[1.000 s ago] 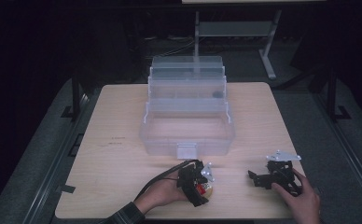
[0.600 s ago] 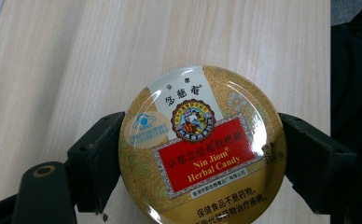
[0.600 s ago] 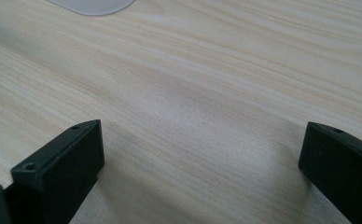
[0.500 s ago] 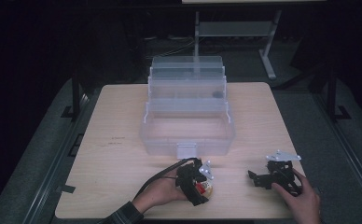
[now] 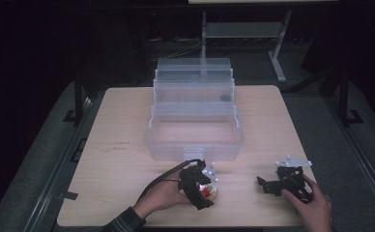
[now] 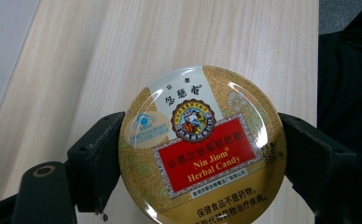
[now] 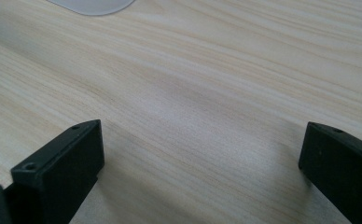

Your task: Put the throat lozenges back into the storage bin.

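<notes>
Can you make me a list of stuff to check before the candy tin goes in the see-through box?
1. Both jaws of the left gripper pressing the candy tin: ok.
2. Tin lying flat, label up: ok.
3. Tin lifted off the table: cannot tell.
4. Clear tiered box open, front bin bare: ok.
5. Right gripper open and holding nothing, off to the side: ok.
6. Path from tin to box free: ok.

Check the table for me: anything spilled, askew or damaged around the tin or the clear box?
Nothing stands out. The candy tin sits squarely between the left gripper's jaws, undented. The clear tiered box stands open and straight; the right gripper is open over bare table.
</notes>
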### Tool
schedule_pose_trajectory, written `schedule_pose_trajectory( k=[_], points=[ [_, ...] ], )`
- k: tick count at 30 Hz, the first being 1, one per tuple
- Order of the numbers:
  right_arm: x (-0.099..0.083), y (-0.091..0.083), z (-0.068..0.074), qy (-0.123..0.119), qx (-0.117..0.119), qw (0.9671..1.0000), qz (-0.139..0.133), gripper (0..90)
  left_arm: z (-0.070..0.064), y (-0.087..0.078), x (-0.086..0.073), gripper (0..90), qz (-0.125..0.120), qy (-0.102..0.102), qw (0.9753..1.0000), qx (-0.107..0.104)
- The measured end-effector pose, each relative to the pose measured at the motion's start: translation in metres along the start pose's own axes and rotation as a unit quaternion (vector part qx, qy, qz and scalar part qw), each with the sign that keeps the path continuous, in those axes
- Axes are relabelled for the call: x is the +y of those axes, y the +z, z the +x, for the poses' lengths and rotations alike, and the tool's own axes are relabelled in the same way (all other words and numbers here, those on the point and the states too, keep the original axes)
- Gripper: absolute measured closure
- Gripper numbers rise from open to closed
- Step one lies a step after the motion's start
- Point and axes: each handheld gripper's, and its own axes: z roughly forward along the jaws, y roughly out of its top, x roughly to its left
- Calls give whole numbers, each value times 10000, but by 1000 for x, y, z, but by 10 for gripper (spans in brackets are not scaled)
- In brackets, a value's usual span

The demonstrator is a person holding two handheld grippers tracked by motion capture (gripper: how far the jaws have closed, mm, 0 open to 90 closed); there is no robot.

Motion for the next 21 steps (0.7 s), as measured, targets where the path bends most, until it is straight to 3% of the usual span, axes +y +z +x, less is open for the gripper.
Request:
schedule_pose_trajectory(
  k=[21],
  points=[
    [0,0,0,-2,0,10000,-1,0,11,-22,-14,196,-32,-206,9997,116]
  ],
)
